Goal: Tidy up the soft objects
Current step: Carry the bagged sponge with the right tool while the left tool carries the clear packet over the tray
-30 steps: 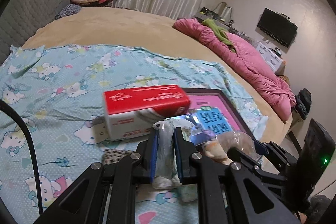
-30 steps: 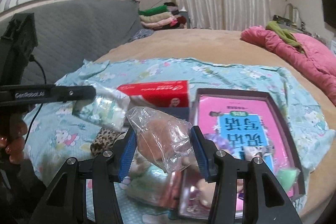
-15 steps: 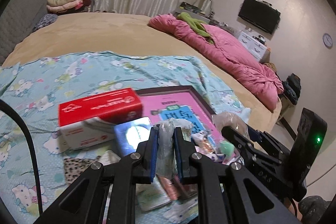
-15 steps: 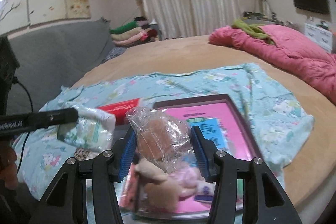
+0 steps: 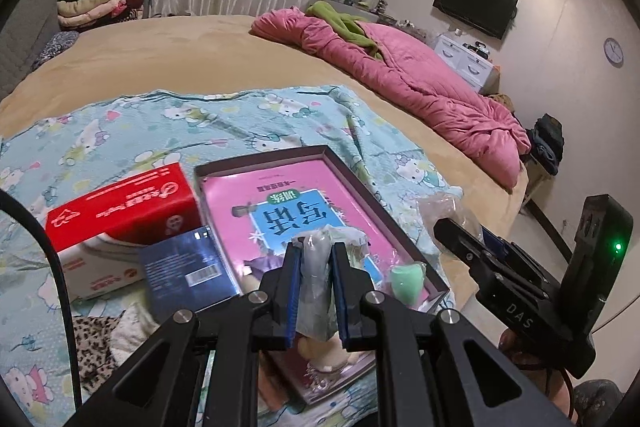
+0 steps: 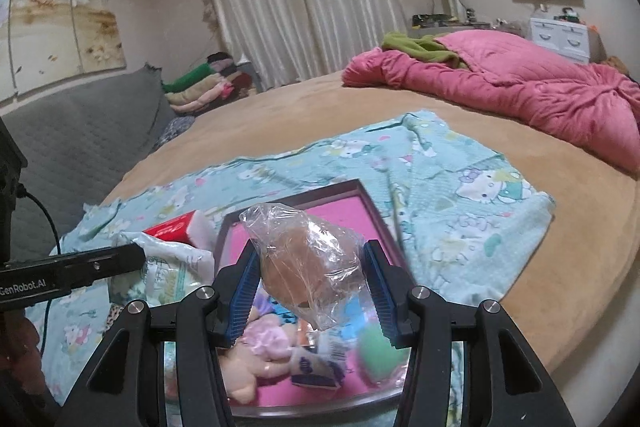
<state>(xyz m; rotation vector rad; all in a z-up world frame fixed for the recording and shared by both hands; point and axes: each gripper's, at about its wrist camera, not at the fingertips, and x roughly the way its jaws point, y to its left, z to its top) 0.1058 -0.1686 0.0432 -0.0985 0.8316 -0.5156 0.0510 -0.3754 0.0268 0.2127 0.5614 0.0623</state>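
Clamping bagged items over the tray: left tongs (tissue pack), right tongs (brown toy).

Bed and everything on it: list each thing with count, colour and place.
Bed: one, tan, fills the room.
Sheet: one, pale blue cartoon print, spread on the bed.
Tray: one, dark rim, pink inside, on the sheet.
Tissue box: one, red and white, left of the tray.
Quilt: one, pink, far side.
Folded clothes: one stack, mixed colours, by the curtain.
Left claw: shut on a pale packet.
Right claw: shut on a clear bag.
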